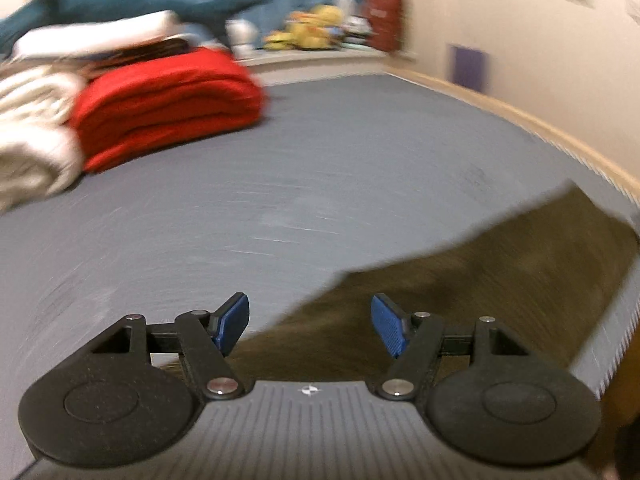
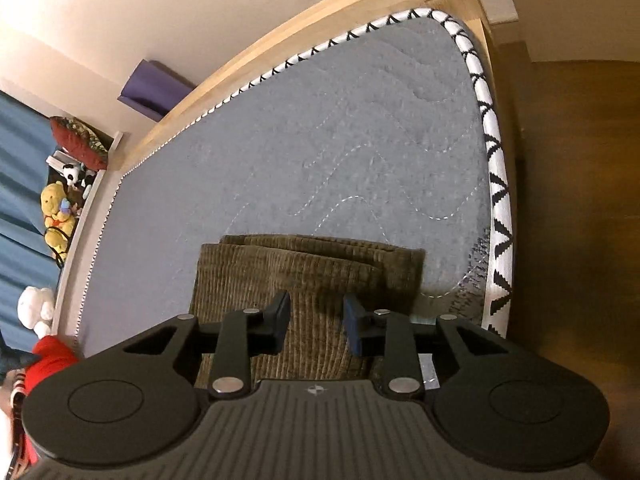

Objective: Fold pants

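Observation:
The olive-brown corduroy pants (image 2: pixel 304 276) lie folded in several layers on the grey mattress (image 2: pixel 320 128), near its corner. My right gripper (image 2: pixel 314 320) hovers over the near part of the folded pants, jaws open, nothing between them. In the left wrist view the pants (image 1: pixel 480 280) show as a blurred brown flat shape at the lower right. My left gripper (image 1: pixel 310 326) is wide open and empty above the pants' left edge and the mattress (image 1: pixel 280 184).
A folded red blanket (image 1: pixel 168 104) and white bedding (image 1: pixel 32 136) are piled at the far left of the bed. Plush toys (image 1: pixel 308 28) sit on a ledge by the blue curtain. A wooden bed frame (image 2: pixel 304 28) and white patterned mattress edge (image 2: pixel 498 184) border the bed.

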`<state>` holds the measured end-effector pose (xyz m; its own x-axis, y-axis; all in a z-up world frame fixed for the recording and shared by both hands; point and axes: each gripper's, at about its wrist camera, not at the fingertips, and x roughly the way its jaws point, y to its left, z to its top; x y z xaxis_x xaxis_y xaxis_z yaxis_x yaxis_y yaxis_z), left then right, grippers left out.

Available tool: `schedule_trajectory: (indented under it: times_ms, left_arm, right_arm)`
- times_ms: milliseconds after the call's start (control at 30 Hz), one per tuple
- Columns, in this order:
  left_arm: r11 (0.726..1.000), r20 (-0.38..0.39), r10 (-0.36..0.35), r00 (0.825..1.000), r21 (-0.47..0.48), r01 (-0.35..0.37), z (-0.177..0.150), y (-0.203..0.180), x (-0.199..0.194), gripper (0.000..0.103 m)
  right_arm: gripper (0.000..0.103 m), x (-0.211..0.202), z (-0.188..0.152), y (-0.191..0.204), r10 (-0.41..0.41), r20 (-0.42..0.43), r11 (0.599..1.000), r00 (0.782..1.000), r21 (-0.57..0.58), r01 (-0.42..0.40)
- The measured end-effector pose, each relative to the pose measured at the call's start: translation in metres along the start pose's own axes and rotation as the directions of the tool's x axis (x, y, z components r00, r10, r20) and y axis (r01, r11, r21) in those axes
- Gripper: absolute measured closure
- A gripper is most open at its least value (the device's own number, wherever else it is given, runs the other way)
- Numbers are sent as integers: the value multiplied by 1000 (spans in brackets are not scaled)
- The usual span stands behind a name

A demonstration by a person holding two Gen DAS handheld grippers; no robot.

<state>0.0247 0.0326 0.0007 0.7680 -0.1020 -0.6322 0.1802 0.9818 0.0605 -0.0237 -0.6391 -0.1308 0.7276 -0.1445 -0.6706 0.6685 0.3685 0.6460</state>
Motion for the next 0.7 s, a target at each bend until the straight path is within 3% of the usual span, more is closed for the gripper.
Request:
schedule_trajectory:
  times_ms: [100,167,200,267,333,400,467,500,600,700]
  left_arm:
    - [991,-45,60,997,-118,-65,1,53,8,32]
    - [980,-96,99,990,-166,-114,-5,83,14,39]
    - [975,-118,115,986,-179,-135,-8,95,17,41]
    - [965,-153,152,976,-192,-180,-14,118,20,45]
    - [950,-180,191,965,-212,-228,-21,140,20,45]
    - [926,-209,233,950,-252,-283,-31,167,19,42]
    - [895,-242,273,931,-292,-338,-41,192,20,25]
    - [880,-262,276,925,-318,-353,-47,203,22,23]
    - [843,-307,158,939,-452,-290,-67,231,29,23]
    - [791,-296,79,952,-562,-240,-79,242,33,23]
  right_arm:
    - [73,2,-10,13,-78,7,990,997,-116,78]
    - [90,4,-9,6,-137,0,988,991,-78,137]
    - [103,7,-6,1,-152,-2,987,988,-56,152]
    - [103,2,-5,4,-164,26,985,986,-51,165]
    - [96,-8,-10,20,-159,94,980,983,-109,169]
    - [96,-16,-19,39,-95,137,976,986,-182,119]
    - [94,-18,-30,59,-16,140,962,990,-268,53]
    - [88,-19,-37,70,19,131,950,991,-310,23]
    - [60,-17,-60,101,105,83,906,991,-419,-61]
    - [59,-12,-81,125,160,28,861,987,-493,-125]
